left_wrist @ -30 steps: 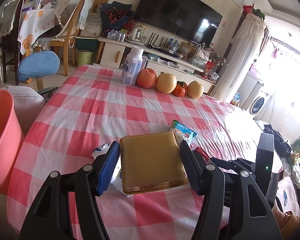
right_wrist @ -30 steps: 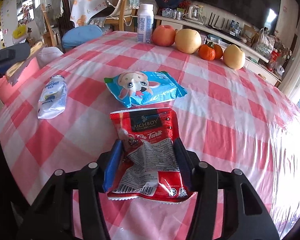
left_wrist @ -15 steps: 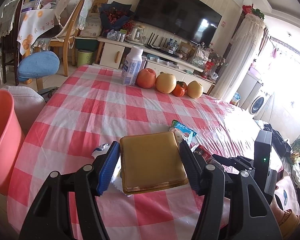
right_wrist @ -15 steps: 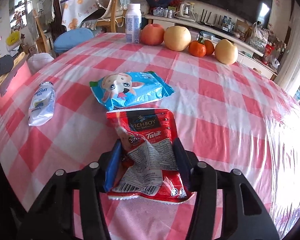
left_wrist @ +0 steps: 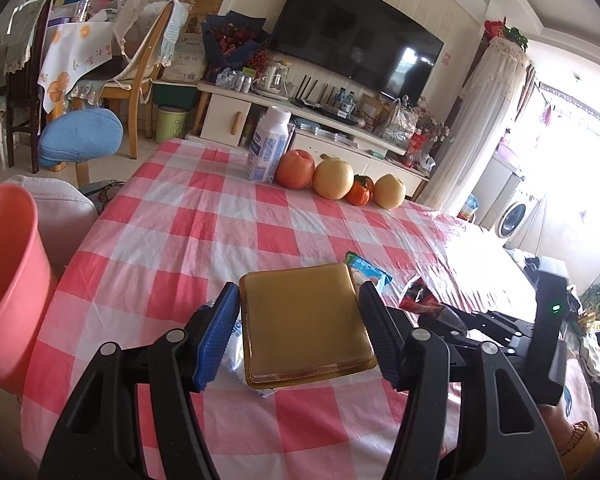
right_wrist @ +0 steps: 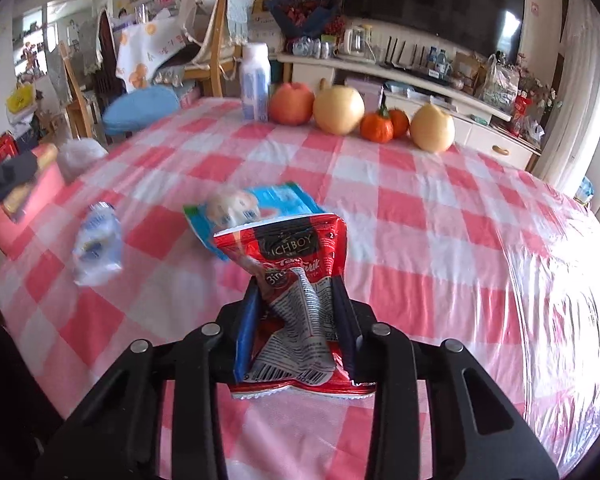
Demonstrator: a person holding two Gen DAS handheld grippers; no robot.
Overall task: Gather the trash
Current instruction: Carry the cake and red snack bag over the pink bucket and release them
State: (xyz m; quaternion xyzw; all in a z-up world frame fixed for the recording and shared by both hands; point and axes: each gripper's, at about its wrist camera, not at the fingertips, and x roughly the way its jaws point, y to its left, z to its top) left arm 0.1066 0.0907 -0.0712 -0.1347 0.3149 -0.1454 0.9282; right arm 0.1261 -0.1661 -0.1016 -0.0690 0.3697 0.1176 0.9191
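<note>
Jaws of the right gripper (right_wrist: 296, 320) are pinched nearly together on a red snack packet (right_wrist: 296, 280), crumpling its lower half so the top flops up and forward, apparently lifted off the table (right_wrist: 440, 240). Jaws of the left gripper (left_wrist: 300, 336) stand wide, set against both sides of a flat tan box (left_wrist: 306, 324) held level above the near edge of the table. Judging from the thin, slippery foil, the packet could slide out if the hold loosens or the swing is quick; the box is gripped only by its side edges and could tip forward and drop. A pink bin (left_wrist: 8, 280) stands off the table's left edge, the likely place for both, and the two grippers are close together, so crossing paths risks a knock. Still to collect on the table: a blue wet-wipe pack (right_wrist: 252, 210) just beyond the red packet, and a crushed plastic bottle (right_wrist: 96, 248) toward the near left edge. Along the far edge stand a milk bottle (left_wrist: 270, 146) and a row of fruit (left_wrist: 340, 182), well apart from the work and in nobody's way.
</note>
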